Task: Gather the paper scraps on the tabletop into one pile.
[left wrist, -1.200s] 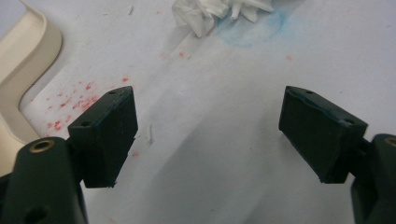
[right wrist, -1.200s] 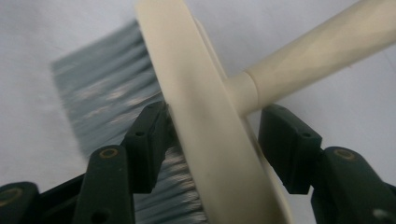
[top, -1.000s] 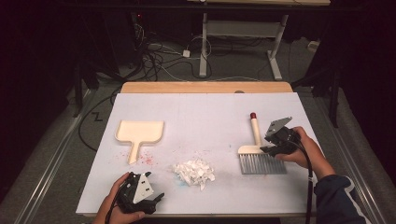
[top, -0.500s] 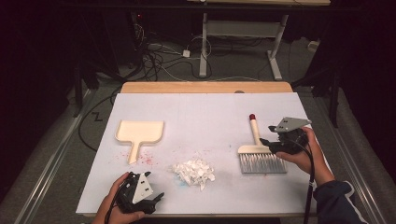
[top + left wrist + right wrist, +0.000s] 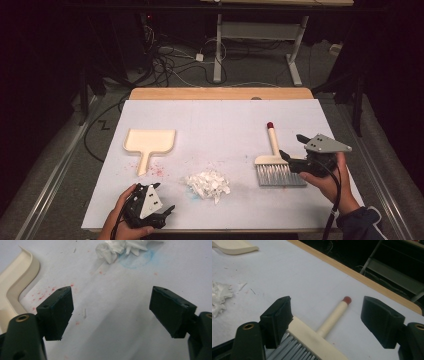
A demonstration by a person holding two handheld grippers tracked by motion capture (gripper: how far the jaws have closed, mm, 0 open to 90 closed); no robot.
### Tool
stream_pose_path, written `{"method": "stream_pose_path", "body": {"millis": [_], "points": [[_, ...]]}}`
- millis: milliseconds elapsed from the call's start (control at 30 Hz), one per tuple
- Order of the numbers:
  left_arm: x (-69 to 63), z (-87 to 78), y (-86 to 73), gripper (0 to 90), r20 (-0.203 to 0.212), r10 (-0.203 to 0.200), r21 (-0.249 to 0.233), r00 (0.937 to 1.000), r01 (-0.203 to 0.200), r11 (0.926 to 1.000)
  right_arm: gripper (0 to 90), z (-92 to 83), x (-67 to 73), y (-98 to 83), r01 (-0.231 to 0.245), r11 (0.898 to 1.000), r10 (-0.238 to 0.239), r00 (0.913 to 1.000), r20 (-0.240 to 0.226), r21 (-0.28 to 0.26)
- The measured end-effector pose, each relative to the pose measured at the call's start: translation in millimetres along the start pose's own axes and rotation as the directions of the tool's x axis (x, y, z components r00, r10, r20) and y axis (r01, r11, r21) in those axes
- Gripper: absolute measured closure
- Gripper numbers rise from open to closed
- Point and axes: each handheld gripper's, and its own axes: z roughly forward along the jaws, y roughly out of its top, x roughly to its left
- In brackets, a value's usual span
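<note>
Dim lab or recording room, white-covered worktable (image 5: 220, 120) on wooden top, bundles of cables (image 5: 170, 62) on grey floor, metal desk frame (image 5: 260, 35) behind, dark surroundings

My left gripper (image 5: 167, 212) rests low at the near edge in my left hand (image 5: 125, 220) with jaws spread wide, while my right gripper (image 5: 291, 148), raised in my right hand (image 5: 327, 181), has just been opening its jaws, nothing pressed between them.
</note>
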Motion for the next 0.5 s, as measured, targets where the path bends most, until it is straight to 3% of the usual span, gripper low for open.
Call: {"method": "stream_pose_path", "body": {"millis": [133, 233, 300, 400, 500], "points": [[2.1, 0.4, 1.0, 18.2, -0.009, -0.005, -0.011, 0.9999, 0.005, 0.9999, 21.8, -9.5, 9.4, -11.3, 0.003, 1.0, -0.002, 0.9995, 0.033, -0.023], [3.7, 0.8, 0.4, 18.2, -0.05, 0.004, -0.013, 0.9987, -0.005, 0.9999, 17.5, -15.3, 16.5, -24.2, -0.005, 0.999, 0.007, 0.9992, 0.041, -0.041], [5.9, -0.5, -0.4, 18.2, -0.066, -0.017, -0.036, 0.9977, 0.014, 0.9993, 17.3, -18.8, 22.3, -33.0, -0.002, 0.999, 0.004, 0.9988, 0.049, -0.044], [8.7, -3.6, -0.4, 16.5, -0.085, -0.051, -0.07, 0.9951, 0.045, 0.9965, 17.3, -25.9, 31.3, -47.7, -0.035, 0.997, 0.037, 0.9991, 0.021, -0.07], [9.0, -7.8, 0.1, 16.4, -0.104, -0.077, -0.103, 0.9916, 0.067, 0.9924, 17.2, -31.6, 39.8, -53.5, -0.029, 0.997, 0.027, 0.9992, -0.03, -0.077]]}}
